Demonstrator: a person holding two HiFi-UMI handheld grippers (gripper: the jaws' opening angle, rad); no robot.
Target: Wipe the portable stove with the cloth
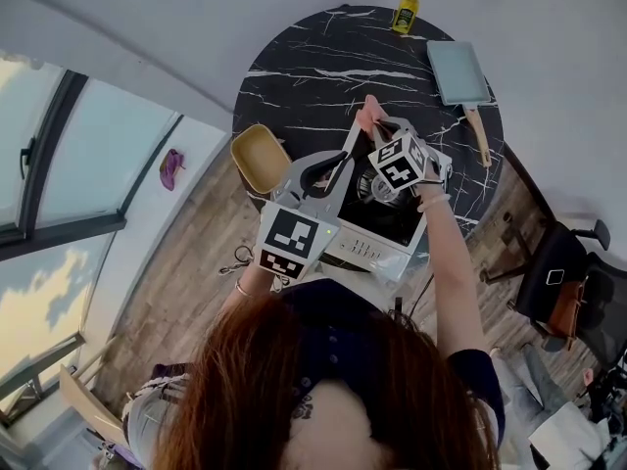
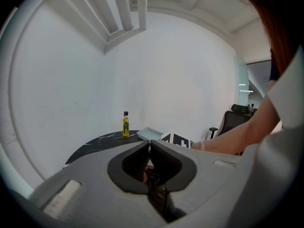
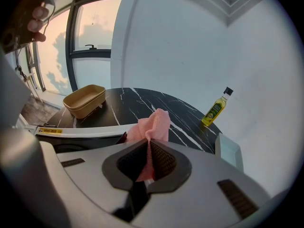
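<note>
The portable stove [image 1: 380,250], white-fronted with a dark top, sits at the near edge of a round black marble table [image 1: 323,67]. In the right gripper view my right gripper [image 3: 149,144] is shut on the pink cloth [image 3: 154,123], which bunches out past the jaw tips above the stove's white rim [image 3: 80,129]. From above, the cloth [image 1: 369,116] hangs over the stove's far side. My left gripper [image 2: 149,144] is shut; a pink sliver shows deep in its hollow, and I cannot tell if it is held. Its tip [image 1: 351,145] is beside the right gripper [image 1: 382,130].
A yellow oil bottle [image 1: 406,9] stands at the table's far edge. A grey pan [image 1: 458,71] with a wooden handle lies at the right. A tan container [image 1: 260,157] sits at the left rim. An office chair [image 1: 558,272] is at the right.
</note>
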